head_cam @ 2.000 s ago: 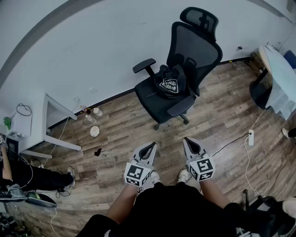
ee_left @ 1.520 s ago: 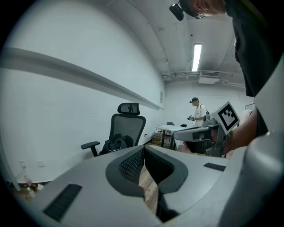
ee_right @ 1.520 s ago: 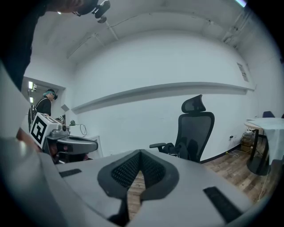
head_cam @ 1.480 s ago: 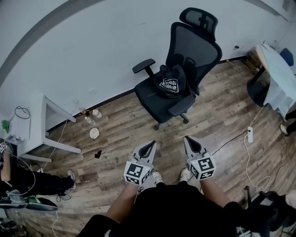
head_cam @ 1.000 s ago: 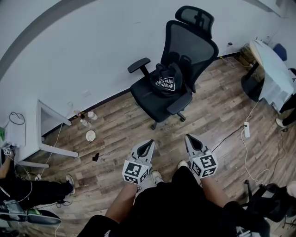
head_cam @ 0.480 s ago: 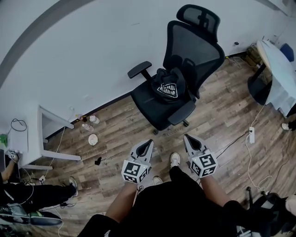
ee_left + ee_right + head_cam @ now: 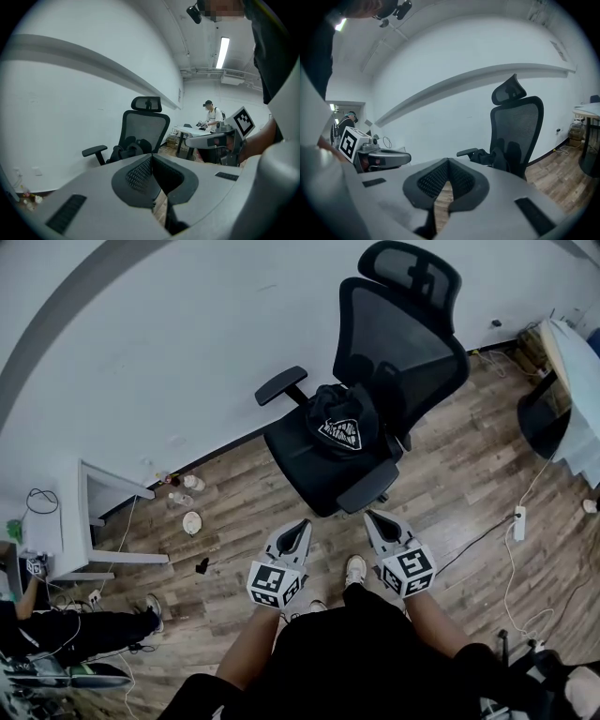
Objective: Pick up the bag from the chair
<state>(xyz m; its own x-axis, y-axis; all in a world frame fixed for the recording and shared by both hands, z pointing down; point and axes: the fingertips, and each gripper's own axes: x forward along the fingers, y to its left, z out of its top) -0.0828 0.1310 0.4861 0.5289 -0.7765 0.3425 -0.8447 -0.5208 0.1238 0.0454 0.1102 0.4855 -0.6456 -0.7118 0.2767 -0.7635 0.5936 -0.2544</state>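
A black bag (image 7: 339, 423) with a white logo lies on the seat of a black mesh office chair (image 7: 398, 329), against its backrest. Both grippers are held low in front of the person, short of the chair's front edge and apart from the bag. My left gripper (image 7: 301, 525) is shut with nothing in it; my right gripper (image 7: 371, 517) is shut and empty too. In the left gripper view the bag (image 7: 129, 149) shows on the chair (image 7: 144, 126) beyond the left gripper (image 7: 151, 158). The right gripper view has the bag (image 7: 487, 157) beyond the right gripper (image 7: 448, 161).
A white desk (image 7: 94, 512) stands at the left wall, with bottles and a plate (image 7: 190, 519) on the wood floor beside it. A power strip (image 7: 518, 517) and cable lie at the right, near a white table (image 7: 577, 362). A person's legs (image 7: 75, 629) stretch out at the left.
The person has stepped toward the chair, which now looms larger and nearer the grippers. Both grippers stay shut and low.
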